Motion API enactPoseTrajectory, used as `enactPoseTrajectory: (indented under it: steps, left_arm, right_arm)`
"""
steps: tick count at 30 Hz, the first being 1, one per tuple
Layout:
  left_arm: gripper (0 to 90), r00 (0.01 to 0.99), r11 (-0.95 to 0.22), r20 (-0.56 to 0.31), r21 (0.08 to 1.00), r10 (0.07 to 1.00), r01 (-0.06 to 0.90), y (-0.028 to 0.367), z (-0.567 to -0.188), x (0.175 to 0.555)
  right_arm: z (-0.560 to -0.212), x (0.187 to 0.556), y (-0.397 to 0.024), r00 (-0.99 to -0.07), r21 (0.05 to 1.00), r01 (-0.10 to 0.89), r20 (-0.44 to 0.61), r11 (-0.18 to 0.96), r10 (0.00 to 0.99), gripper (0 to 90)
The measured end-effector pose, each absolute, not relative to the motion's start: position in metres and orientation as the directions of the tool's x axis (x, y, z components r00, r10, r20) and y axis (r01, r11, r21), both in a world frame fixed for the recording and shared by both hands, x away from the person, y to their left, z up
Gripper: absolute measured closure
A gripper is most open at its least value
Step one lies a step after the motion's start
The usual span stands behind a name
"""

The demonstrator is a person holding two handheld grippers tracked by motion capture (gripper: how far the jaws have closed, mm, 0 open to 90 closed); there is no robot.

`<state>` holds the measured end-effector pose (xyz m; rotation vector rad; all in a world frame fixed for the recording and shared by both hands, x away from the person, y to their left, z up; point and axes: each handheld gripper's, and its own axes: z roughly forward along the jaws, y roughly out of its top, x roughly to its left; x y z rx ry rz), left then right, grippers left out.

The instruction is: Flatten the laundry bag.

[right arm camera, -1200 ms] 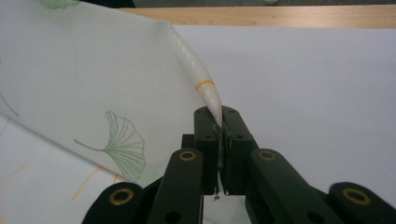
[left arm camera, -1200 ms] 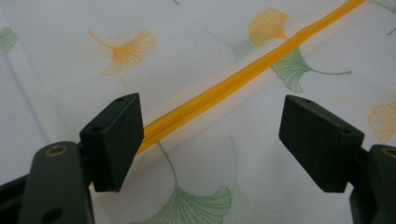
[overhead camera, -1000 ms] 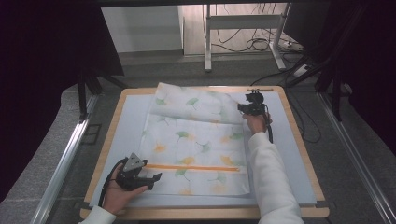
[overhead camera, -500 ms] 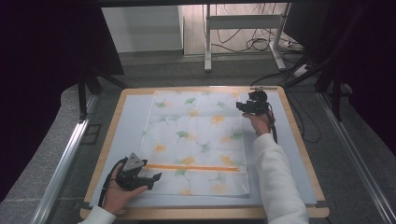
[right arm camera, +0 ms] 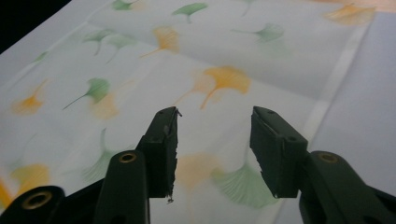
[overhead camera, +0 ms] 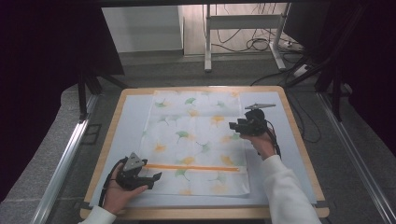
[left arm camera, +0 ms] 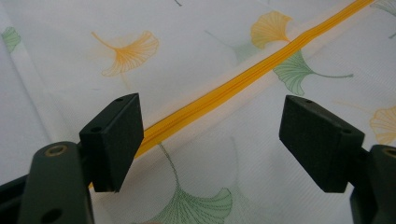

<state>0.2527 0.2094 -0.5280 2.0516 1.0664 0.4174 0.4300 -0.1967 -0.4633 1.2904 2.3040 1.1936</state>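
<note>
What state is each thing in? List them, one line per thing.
Leaf-print cloth: spread flat on the table, unfolded.
Orange zipper: closed, running straight across the cloth's near part.
Left gripper: jaws open, at the zipper's left end, holding nothing.
Right gripper: jaws open, over the cloth's right edge, holding nothing.
Table: wooden rim, pale blue surface under the cloth.

The left black two-jaw gripper is held low in the person's left hand at the near left, grey three-cornered plate uppermost, jaws spread wide and pointing right. The right black two-jaw gripper is held in the right hand, white-sleeved forearm extended forward, jaws parted and pointing left.
</note>
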Motion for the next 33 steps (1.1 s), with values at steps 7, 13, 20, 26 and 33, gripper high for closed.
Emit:
enactPoseTrajectory:
  steps: [7, 13, 20, 26, 33]
  left_arm:
    - [22.0, 0.581, -0.329, -0.058, 0.777, 0.812, 0.537, 0.210, -0.528, 0.258]
    - [22.8, 0.557, -0.284, -0.091, 0.785, 0.825, 0.550, 0.216, -0.532, 0.269]
    - [21.8, 0.555, -0.289, -0.070, 0.795, 0.829, 0.533, 0.215, -0.531, 0.265]
    - [19.9, 0.545, -0.291, -0.064, 0.790, 0.836, 0.539, 0.215, -0.531, 0.266]
    - [22.0, 0.556, -0.295, -0.064, 0.793, 0.829, 0.532, 0.210, -0.527, 0.267]
  right_arm:
    - [-0.472, 0.394, -0.199, -0.635, 0.762, 0.564, 0.153, 0.319, 0.757, 73.4]
    - [-0.473, 0.374, -0.204, -0.681, 0.765, 0.533, 0.136, 0.361, 0.719, 85.1]
    - [-0.482, 0.340, -0.214, -0.713, 0.753, 0.522, 0.127, 0.401, 0.690, 89.2]
    - [-0.488, 0.320, -0.222, -0.714, 0.742, 0.537, 0.148, 0.400, 0.685, 89.2]
    - [-0.495, 0.289, -0.232, -0.722, 0.725, 0.547, 0.157, 0.418, 0.674, 89.2]
